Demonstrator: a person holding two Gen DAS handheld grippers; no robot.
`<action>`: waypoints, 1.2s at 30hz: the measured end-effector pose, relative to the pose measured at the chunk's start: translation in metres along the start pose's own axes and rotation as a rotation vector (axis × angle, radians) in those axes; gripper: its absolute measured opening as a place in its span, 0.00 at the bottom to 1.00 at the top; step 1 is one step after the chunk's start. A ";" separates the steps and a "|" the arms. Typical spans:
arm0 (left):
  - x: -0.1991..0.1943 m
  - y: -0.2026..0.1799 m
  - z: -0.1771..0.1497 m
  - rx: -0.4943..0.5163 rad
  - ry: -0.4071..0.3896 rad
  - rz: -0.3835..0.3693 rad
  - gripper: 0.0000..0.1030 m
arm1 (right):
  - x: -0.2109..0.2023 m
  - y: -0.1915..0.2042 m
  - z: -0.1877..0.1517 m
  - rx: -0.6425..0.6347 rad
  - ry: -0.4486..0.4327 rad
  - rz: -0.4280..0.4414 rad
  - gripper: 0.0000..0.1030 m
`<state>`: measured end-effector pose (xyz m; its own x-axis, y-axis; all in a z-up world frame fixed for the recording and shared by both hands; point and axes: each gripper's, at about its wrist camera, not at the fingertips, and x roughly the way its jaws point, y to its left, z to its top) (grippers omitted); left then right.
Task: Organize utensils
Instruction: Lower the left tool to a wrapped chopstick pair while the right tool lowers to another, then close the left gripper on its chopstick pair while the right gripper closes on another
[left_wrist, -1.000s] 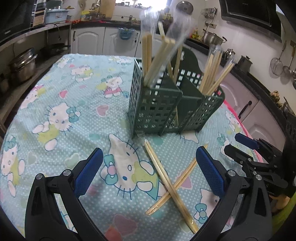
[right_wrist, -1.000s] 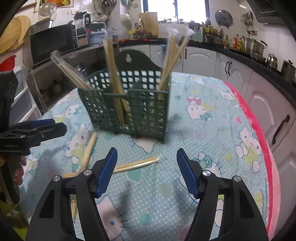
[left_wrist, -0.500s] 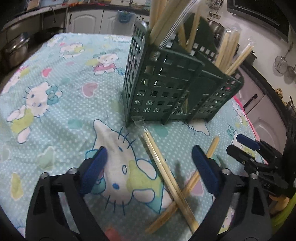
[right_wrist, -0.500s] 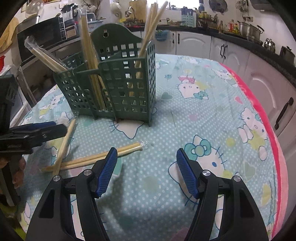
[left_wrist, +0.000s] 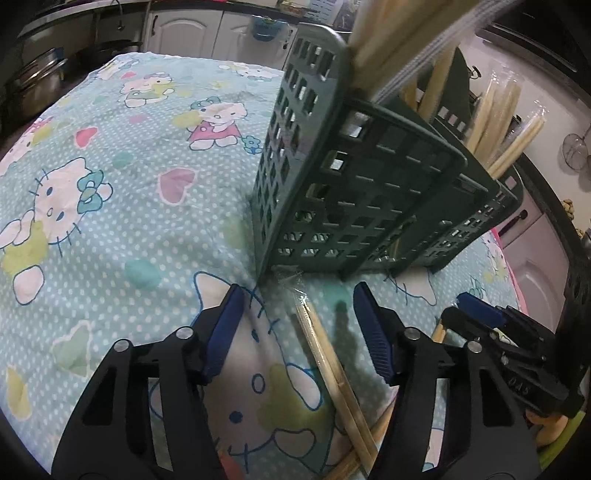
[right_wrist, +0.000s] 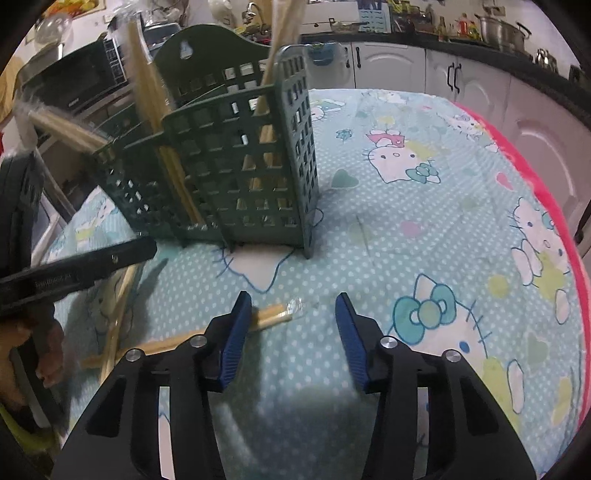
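Observation:
A dark green lattice utensil holder (left_wrist: 362, 206) stands on the cartoon-cat tablecloth and holds several wrapped chopstick pairs; it also shows in the right wrist view (right_wrist: 236, 166). A wrapped chopstick pair (left_wrist: 332, 369) lies on the cloth, crossing another pair. My left gripper (left_wrist: 299, 325) is open, low over the cloth, its jaws either side of that pair's upper end. My right gripper (right_wrist: 291, 328) is open, low over the tip of a wrapped pair (right_wrist: 273, 315) lying on the cloth. The right gripper also shows in the left wrist view (left_wrist: 480, 314).
The table edge with a pink border (right_wrist: 546, 177) runs along the right. White kitchen cabinets (right_wrist: 388, 66) and counters with pots (left_wrist: 33, 81) surround the table. The left gripper's arm (right_wrist: 74, 269) crosses the right wrist view at the left.
Both grippers have moved forward and down toward the cloth. The left now straddles the upper end of a lying chopstick pair; the right is over the tip of another. Both jaws look narrower.

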<state>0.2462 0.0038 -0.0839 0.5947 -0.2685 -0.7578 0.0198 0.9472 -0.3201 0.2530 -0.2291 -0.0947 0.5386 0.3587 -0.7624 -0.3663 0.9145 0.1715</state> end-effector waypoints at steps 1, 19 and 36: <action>0.000 0.001 0.001 -0.001 -0.001 0.004 0.48 | 0.002 -0.001 0.002 0.006 0.005 0.003 0.38; 0.006 0.029 0.012 -0.014 0.001 0.051 0.10 | -0.004 0.005 -0.003 0.006 -0.011 -0.008 0.08; -0.019 0.019 -0.006 0.021 -0.009 -0.035 0.03 | -0.030 0.001 -0.014 -0.001 -0.029 -0.026 0.04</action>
<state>0.2303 0.0262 -0.0789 0.6003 -0.2997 -0.7415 0.0572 0.9408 -0.3340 0.2259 -0.2414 -0.0806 0.5695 0.3404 -0.7482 -0.3529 0.9233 0.1514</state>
